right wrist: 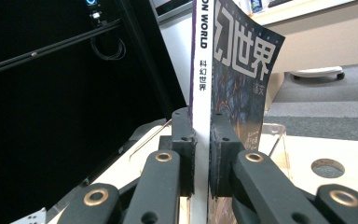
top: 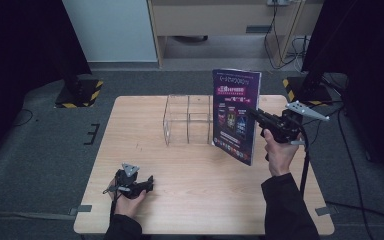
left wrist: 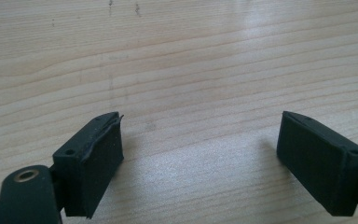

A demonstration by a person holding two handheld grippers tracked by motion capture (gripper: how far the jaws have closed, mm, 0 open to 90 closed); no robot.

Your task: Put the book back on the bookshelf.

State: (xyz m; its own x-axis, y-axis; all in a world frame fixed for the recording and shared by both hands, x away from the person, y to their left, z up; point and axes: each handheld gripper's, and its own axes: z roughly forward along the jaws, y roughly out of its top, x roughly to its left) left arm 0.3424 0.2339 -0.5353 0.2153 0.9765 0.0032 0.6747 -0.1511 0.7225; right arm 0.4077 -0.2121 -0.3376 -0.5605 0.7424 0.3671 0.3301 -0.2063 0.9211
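Right now the right gripper (right wrist: 202,154) has both jaws clamped on the spine of a magazine (right wrist: 233,79), which stands upright in the air over the table (top: 190,165), just beside the clear acrylic organizer (top: 187,120) at its right side. Down at the near left, the left gripper (left wrist: 200,154) rests low on the wood, jaws wide apart, nothing between them.

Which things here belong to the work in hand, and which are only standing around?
In the work:
- magazine, held upright by its spine
- right gripper, shut on it
- clear acrylic rack, just behind the magazine

Standing around:
- left gripper, open, resting over the table
- black stands on the floor
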